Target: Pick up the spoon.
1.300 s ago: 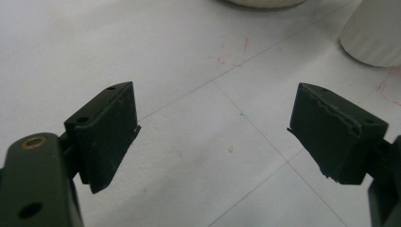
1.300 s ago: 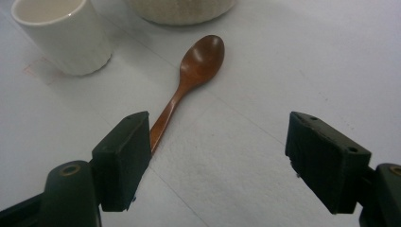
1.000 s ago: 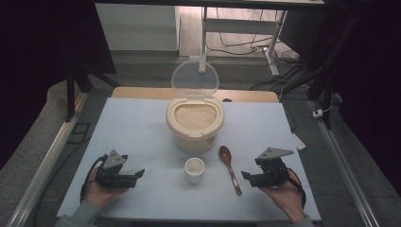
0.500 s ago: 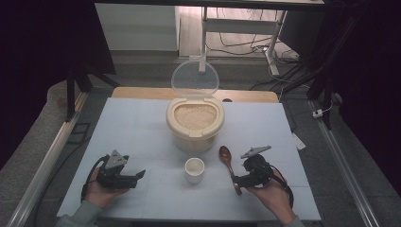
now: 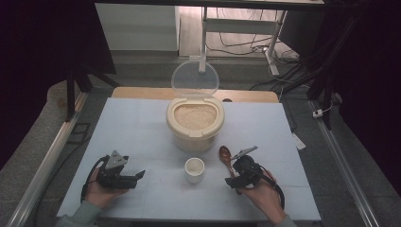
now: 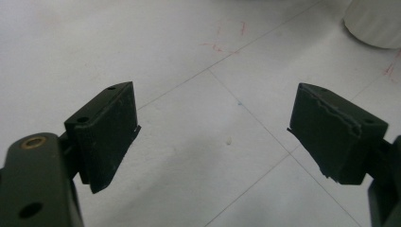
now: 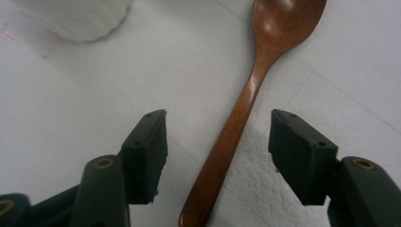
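Observation:
A brown wooden spoon lies on the white table right of a small white cup. My right gripper is low over the spoon's handle. In the right gripper view the spoon runs up between the jaws of the right gripper. The jaws have just been closing, but both pads stand clear of the handle, so the gripper is open. The cup sits at the upper left there. My left gripper rests open at the front left, and in its own view only bare table lies between the jaws.
A cream rice container full of grain stands behind the cup, its clear lid tipped up at the back. The cup's edge shows far right in the left gripper view. The white table sheet has red marks.
My right hand has moved left and down onto the spoon's handle, and its jaws have narrowed around it. The left hand has stayed put.

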Demonstrator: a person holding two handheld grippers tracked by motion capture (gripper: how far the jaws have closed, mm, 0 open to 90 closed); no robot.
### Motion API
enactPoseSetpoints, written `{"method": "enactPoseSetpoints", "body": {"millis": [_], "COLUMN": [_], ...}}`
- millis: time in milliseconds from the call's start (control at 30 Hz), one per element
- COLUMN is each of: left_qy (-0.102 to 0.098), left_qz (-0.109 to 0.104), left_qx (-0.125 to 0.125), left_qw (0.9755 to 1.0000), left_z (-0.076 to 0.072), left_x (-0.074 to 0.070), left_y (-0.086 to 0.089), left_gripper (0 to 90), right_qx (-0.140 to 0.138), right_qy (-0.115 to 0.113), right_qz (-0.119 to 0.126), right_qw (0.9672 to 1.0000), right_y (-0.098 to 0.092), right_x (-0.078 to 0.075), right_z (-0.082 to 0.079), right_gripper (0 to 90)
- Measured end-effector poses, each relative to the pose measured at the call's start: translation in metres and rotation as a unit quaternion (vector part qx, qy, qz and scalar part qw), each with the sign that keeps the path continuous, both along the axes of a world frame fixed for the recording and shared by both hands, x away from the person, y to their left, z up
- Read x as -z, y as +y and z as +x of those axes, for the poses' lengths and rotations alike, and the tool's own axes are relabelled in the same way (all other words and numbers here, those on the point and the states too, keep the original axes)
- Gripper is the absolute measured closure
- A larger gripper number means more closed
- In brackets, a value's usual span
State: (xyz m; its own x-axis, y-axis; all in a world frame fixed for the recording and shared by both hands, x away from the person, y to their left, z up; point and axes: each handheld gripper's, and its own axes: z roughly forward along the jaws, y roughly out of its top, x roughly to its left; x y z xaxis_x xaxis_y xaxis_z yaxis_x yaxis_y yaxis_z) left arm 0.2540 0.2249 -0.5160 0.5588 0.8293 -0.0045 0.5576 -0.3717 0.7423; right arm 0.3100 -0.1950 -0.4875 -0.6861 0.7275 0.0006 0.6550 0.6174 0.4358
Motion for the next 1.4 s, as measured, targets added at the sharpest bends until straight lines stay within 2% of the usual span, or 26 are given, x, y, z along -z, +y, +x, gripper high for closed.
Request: {"method": "enactPoseSetpoints", "body": {"millis": [200, 433, 800, 1000, 1200, 1400], "left_qy": [-0.001, -0.002, -0.003, -0.002, -0.003, -0.004], "left_qz": [-0.002, -0.001, -0.004, -0.004, -0.004, -0.003], "left_qx": [0.000, -0.001, -0.001, -0.001, -0.001, -0.003], "left_qw": [1.0000, 1.0000, 1.0000, 1.0000, 1.0000, 1.0000], "left_z": [0.000, -0.001, -0.001, -0.002, -0.003, -0.003], "left_x": [0.000, 0.001, 0.001, 0.002, 0.002, 0.002], "left_y": [0.001, 0.002, 0.004, 0.005, 0.005, 0.005], "left_gripper": [15.8, 15.8, 15.8, 15.8, 15.8, 15.8], "right_qx": [0.022, 0.036, 0.073, 0.099, 0.106, 0.101], "right_qy": [0.009, 0.014, 0.007, 0.005, 0.005, 0.002], "right_qz": [-0.015, -0.016, -0.029, -0.033, -0.032, -0.026], "right_qw": [0.9996, 0.9991, 0.9969, 0.9945, 0.9938, 0.9946], "right_y": [0.002, 0.002, 0.006, 0.007, 0.007, 0.005], "right_x": [0.009, 0.011, 0.013, 0.012, 0.012, 0.012], "right_z": [0.003, 0.003, 0.001, 0.001, 0.001, 0.001], "right_gripper": [48.1, 55.5, 69.5, 77.8, 79.1, 79.4]}}
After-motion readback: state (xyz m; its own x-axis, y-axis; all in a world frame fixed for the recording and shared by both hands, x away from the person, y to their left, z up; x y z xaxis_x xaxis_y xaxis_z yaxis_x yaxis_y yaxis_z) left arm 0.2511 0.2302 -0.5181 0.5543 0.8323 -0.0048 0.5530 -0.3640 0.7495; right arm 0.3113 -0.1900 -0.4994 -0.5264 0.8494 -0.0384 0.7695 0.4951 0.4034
